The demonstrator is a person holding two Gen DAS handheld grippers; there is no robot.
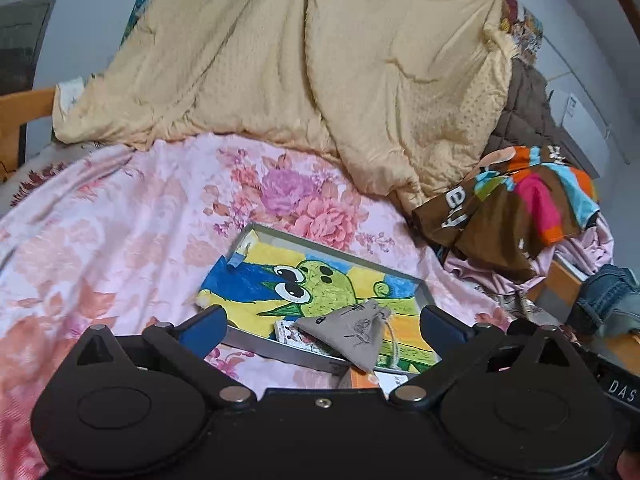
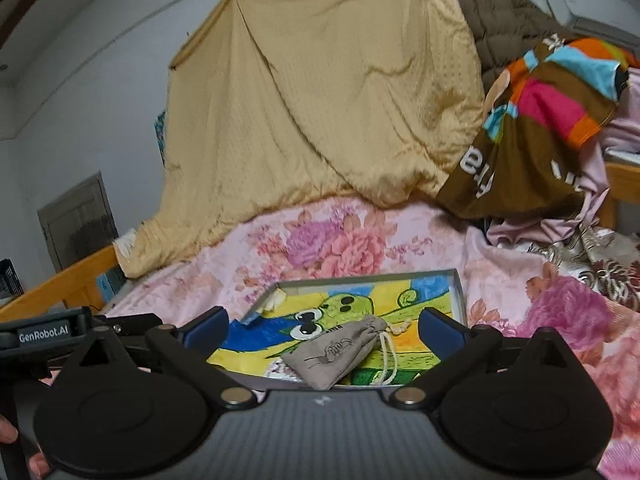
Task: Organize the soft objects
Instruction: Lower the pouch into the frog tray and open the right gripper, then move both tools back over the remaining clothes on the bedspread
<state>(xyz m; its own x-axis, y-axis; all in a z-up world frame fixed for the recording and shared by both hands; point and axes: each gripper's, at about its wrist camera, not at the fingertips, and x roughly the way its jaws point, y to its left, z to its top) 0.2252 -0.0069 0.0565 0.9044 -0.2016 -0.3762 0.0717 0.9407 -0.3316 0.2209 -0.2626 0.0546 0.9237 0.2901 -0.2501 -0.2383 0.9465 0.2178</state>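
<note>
A grey pouch [image 2: 340,354] lies in the tray [image 2: 458,280] on the bed, just ahead between the right claw's [image 2: 324,326] spread fingers (left claw [image 1: 322,322] spread too, empty).

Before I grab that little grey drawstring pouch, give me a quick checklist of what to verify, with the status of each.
1. Right tool open: ok, jaws spread wide.
2. Left tool open: ok, holding nothing.
3. Small grey fabric drawstring pouch in view between the right tool's fingers: ok.
4. Pouch free of cover: ok, nothing lies on it.
5. Pouch resting in the shallow grey tray with the cartoon drawing: ok.
6. Cream drawstring free of snags: cannot tell.
</note>
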